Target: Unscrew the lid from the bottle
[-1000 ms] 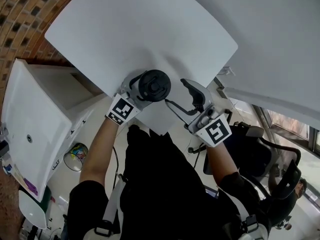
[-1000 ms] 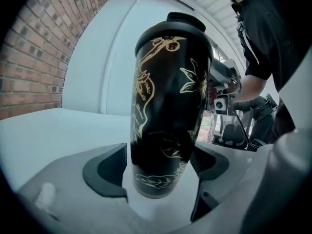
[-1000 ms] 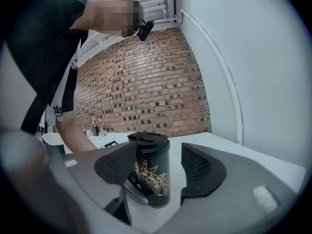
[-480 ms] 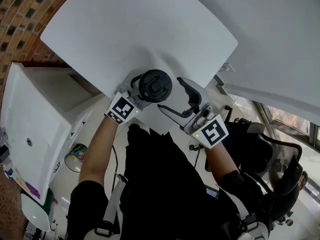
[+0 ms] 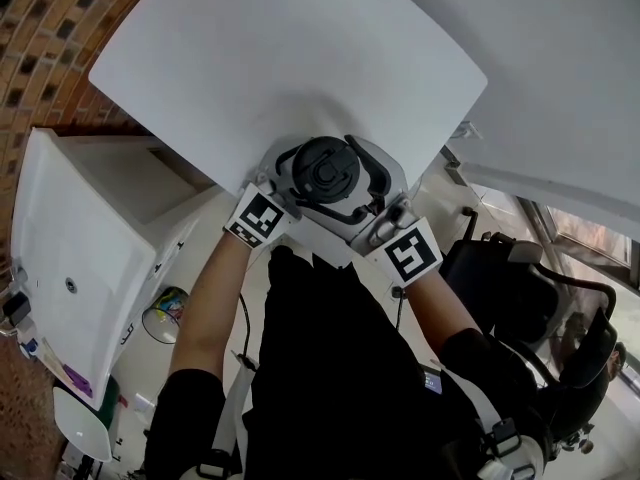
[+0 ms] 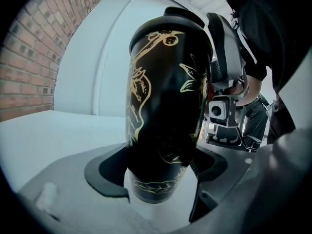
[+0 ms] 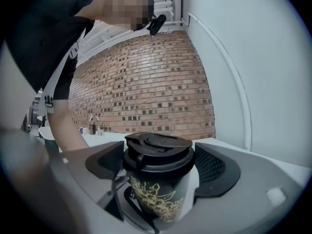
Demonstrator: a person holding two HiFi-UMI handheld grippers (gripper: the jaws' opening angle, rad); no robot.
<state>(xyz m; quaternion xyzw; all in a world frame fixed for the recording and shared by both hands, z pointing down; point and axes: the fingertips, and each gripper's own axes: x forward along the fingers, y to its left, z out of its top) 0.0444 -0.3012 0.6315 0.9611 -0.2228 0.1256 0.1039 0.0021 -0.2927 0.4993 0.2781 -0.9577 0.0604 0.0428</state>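
The left gripper point(image 6: 158, 177) has its jaws clamped on the lower body of the bottle point(image 6: 165, 91), one dark pad against each flank just above the base. The bottle is black with gold flower line-work, and its top leans away from that camera.

The right gripper point(image 7: 158, 165) has its jaws spread to either side of the black lid point(image 7: 158, 147) and the top of the bottle. They have just been opening. A thin gap shows between each pad and the lid's rim, so nothing is pinched there. The lid sits on the bottle, with a moulded flap across its top.

In the head view the lid faces up between the two grippers, which close round it from the left and the right. The person's forearms reach in from below.

The bottle is over the near corner of the white worktop point(image 5: 280, 58); whether its base rests on it cannot be told. A brick wall point(image 7: 146, 82) stands beyond the worktop.
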